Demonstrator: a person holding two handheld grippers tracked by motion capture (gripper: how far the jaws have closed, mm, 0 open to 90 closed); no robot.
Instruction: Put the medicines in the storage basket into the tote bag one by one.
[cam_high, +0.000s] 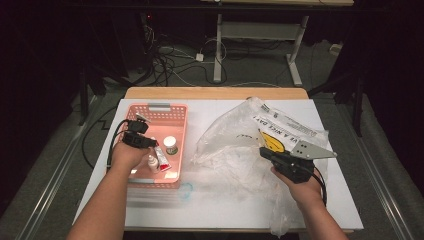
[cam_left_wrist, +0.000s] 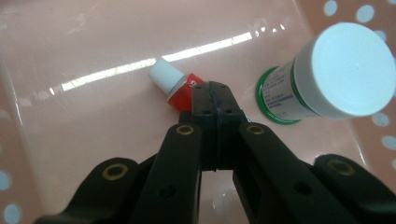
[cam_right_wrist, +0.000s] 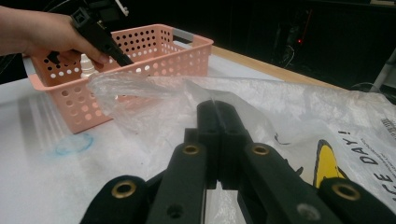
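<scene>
Down in the pink basket (cam_high: 150, 111), the left gripper (cam_high: 154, 143) has its jaws pressed together on the tail end of a small red tube (cam_left_wrist: 180, 91) — in the left gripper view the 2 black jaws meet with no gap and the tube's body disappears right beneath their tips. The tube is red with a ribbed white cap, lying flat on the glossy basket floor, cap pointing away from the jaws. There is some white lettering on the red, too small to read. How much of the tube sits behind the jaws is hidden.

Just beside it stands a white-lidded jar (cam_left_wrist: 327, 77) with a green-edged label, its far edge cut off by the frame. In the high view a small white dropper bottle (cam_high: 152, 162) also sits in the basket, near the hand.

Over on the right, the right gripper (cam_high: 263, 153) is closed on the clear plastic bag (cam_high: 235, 150) — in the right gripper view the film bunches up at the shut jaw tips. The bag sprawls across the white table (cam_high: 210, 210), crumpled, with black print and a yellow face partly folded under.
</scene>
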